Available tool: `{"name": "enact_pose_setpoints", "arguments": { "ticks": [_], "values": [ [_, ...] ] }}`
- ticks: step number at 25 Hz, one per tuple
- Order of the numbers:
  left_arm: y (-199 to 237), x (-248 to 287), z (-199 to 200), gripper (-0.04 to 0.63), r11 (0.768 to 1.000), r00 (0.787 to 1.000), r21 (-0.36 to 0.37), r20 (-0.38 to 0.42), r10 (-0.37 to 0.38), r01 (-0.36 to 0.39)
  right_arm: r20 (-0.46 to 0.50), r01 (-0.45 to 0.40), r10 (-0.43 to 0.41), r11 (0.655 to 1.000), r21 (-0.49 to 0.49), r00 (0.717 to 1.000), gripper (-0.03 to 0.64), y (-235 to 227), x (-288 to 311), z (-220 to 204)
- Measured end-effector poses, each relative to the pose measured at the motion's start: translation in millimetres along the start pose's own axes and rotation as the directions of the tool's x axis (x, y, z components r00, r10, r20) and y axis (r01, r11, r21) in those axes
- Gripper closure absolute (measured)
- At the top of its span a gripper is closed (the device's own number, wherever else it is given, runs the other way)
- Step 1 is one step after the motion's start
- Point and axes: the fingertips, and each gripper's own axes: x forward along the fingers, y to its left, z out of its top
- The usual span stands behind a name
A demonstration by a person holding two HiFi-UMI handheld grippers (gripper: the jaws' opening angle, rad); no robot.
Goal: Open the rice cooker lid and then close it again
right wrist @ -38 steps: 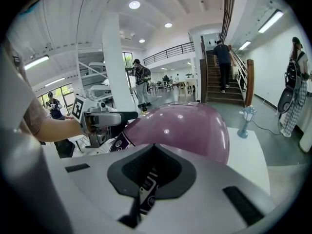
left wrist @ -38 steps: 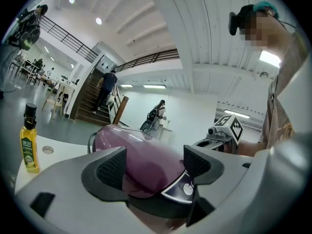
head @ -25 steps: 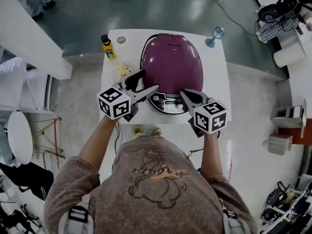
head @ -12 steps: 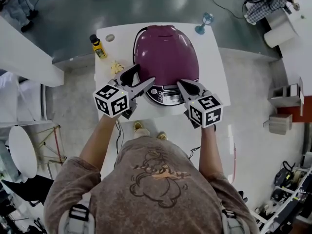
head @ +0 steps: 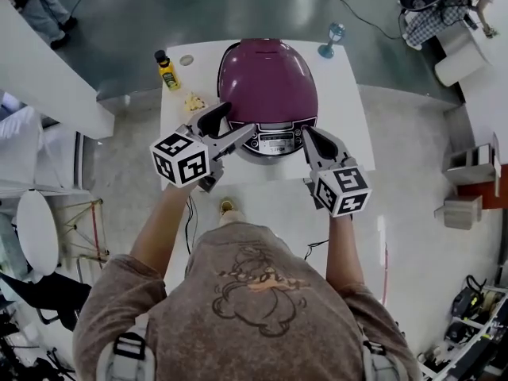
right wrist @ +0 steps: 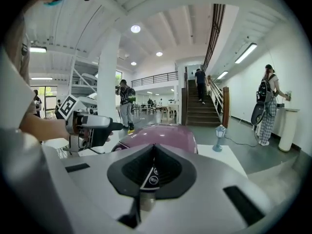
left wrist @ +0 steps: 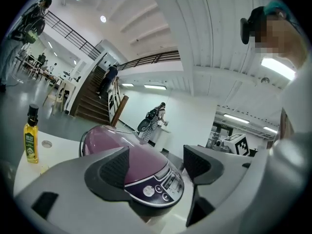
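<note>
The purple rice cooker (head: 267, 86) stands on the white table (head: 349, 94) with its lid down and its control panel (head: 274, 142) facing me. My left gripper (head: 232, 125) hovers at the cooker's front left with its jaws open, and nothing lies between them. In the left gripper view the cooker (left wrist: 131, 152) shows through the gap of that gripper (left wrist: 158, 165). My right gripper (head: 308, 133) is at the panel's right side, shut and empty. From the right gripper (right wrist: 153, 164) the cooker (right wrist: 161, 134) lies just ahead, with the left gripper (right wrist: 90, 126) to its left.
A yellow oil bottle (head: 167, 70) and a small pale lump (head: 194, 101) sit at the table's far left. A blue stemmed glass (head: 333, 38) stands at the far right corner. People stand and walk in the hall beyond, by the stairs (right wrist: 200, 106).
The head view has shifted a little. Both grippers have stayed at the cooker's front, the right one drawn slightly outward. The lid is still down.
</note>
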Motion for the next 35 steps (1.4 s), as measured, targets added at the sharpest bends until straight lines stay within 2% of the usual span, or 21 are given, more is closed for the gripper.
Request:
{"name": "enact_pose_setpoints", "arguments": {
  "ticks": [4, 10, 16, 20, 25, 31, 35],
  "values": [
    [-27.2, -11.9, -12.7, 0.230, 1.000, 1.000, 0.022, 0.014, 0.006, -0.007, 0.071, 0.022, -0.024, 0.999, 0.035, 0.997, 0.612, -3.3, -34.7, -5.8],
    [-71.3, -30.4, -37.6, 0.230, 0.999, 0.999, 0.021, 0.015, 0.029, -0.029, 0.127, 0.027, -0.033, 0.998, 0.054, 0.991, 0.612, -1.2, -86.9, -20.7],
    [-99.2, -59.7, -64.9, 0.230, 0.993, 0.997, 0.089, 0.005, 0.081, -0.081, 0.163, 0.016, -0.028, 0.997, 0.076, 0.986, 0.612, 12.6, -120.2, -40.6],
    [-113.3, -80.1, -78.8, 0.236, 0.985, 0.991, 0.116, 0.046, 0.124, -0.129, 0.174, -0.010, -0.001, 0.998, 0.066, 0.985, 0.613, 32.6, -134.9, -54.4],
    [-123.2, -104.0, -91.8, 0.326, 0.971, 0.979, 0.141, 0.094, 0.183, -0.195, 0.182, -0.026, 0.015, 0.998, 0.057, 0.983, 0.613, 53.4, -149.0, -71.0],
    [-127.9, -122.8, -115.2, 0.409, 0.952, 0.964, 0.159, 0.095, 0.250, -0.262, 0.207, -0.035, 0.021, 0.998, 0.061, 0.978, 0.614, 68.2, -162.4, -81.3],
    [-130.1, -130.7, -125.7, 0.488, 0.944, 0.952, 0.141, 0.119, 0.283, -0.299, 0.211, -0.036, 0.020, 0.997, 0.068, 0.977, 0.614, 71.8, -165.9, -89.3]
  ]
}}
